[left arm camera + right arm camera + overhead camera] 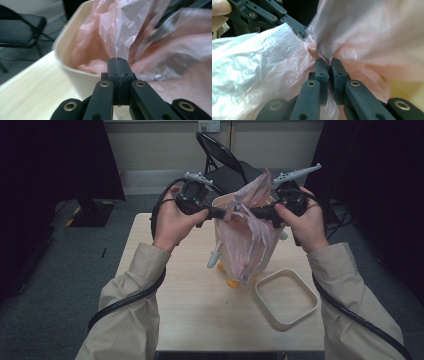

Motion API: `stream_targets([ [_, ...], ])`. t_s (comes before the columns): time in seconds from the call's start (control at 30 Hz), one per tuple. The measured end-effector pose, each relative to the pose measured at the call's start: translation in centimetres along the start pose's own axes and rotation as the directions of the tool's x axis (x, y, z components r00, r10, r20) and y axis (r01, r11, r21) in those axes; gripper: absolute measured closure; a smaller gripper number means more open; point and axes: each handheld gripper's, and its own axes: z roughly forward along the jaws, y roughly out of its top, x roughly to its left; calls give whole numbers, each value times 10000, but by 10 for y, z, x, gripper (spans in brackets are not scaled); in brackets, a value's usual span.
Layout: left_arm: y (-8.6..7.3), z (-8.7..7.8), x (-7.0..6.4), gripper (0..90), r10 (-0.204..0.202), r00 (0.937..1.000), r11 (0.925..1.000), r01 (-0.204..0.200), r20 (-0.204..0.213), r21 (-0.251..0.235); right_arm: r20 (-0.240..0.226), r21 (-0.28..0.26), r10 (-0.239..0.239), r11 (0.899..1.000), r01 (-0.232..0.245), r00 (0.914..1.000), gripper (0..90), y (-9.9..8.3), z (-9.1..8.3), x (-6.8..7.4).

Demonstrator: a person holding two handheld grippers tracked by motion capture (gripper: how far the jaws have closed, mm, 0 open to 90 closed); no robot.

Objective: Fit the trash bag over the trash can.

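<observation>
Pale wood makes up the surface (190, 305), a small square top standing on grey carpet (45, 305) in a dim room, with a black folding chair (225, 162) just beyond its far edge and dark curtains at both sides. A tall cream bin (224, 202) stands near the far edge, a little right of the middle, on orange feet, and a thin pink plastic bag (247, 240) hangs in and over its mouth. A cream square lid (286, 298) lies flat near the front right corner, just beside the bin's base and apart from it.

The left gripper (223, 213) comes in from the left at the bin's rim; in the left gripper view its jaws are pressed together on a pinch of the bag (117, 37) just above the rim (65, 50). The right gripper (251, 212) meets it from the right, and in the right gripper view its jaws are nearly closed, nipping a fold of the bag (322, 56). The two sets of jaws sit close together over the bin's mouth.

The left half of the surface and its front edge are bare, leaving open room there. On the right the lid takes up the space between the bin and the front right corner.
</observation>
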Motion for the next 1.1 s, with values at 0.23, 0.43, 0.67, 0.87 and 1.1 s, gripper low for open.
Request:
stream_targets([
  [0.23, 2, -8, 8, 900, -63, 9973, 9996, 82, -730, 269, 516, -95, 260, 9996, -255, 9983, 874, -11, -25, -14],
  [0.43, 1, -12, 20, 900, -176, 9930, 9985, 237, -1172, 502, 1052, -396, 402, 9986, -362, 9936, 875, -22, -54, -30],
  [0.67, -1, -12, 32, 900, -193, 9834, 9971, 323, -1807, 688, 1416, -834, 1070, 9919, -959, 9841, 876, -37, -73, -52],
  [0.87, -3, -13, 43, 900, -245, 9711, 9944, 481, -2373, 943, 1853, -922, 1168, 9906, -1011, 9757, 876, -43, -73, -62],
  [1.1, -19, 3, 55, 900, -712, 9803, 9874, 955, -1841, 1265, 1484, -1122, 1403, 9859, -1242, 9789, 877, -58, -69, -75],
])
